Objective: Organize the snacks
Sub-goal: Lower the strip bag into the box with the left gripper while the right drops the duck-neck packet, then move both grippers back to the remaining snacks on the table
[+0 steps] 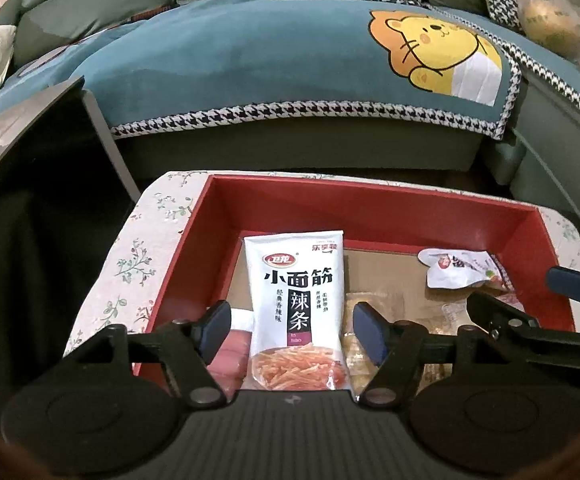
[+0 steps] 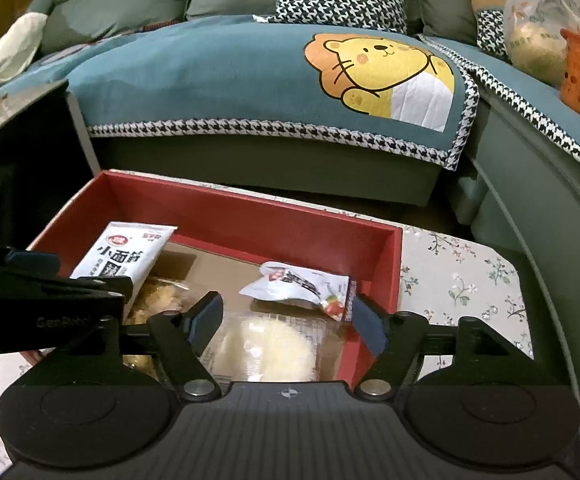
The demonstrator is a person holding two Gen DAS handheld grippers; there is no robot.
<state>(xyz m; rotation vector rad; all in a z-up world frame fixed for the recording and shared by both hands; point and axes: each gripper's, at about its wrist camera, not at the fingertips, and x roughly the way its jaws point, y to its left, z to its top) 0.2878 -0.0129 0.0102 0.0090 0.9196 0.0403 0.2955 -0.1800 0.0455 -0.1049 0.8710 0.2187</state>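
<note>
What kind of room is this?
Probably a living room at home. There's a big green sofa with a teal lion blanket and cushions, and a low flowery-clothed table holding a red snack box.

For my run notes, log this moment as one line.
left gripper: jaws open astride white snack packet | right gripper: jaws open, empty | red box: holds snacks
</note>
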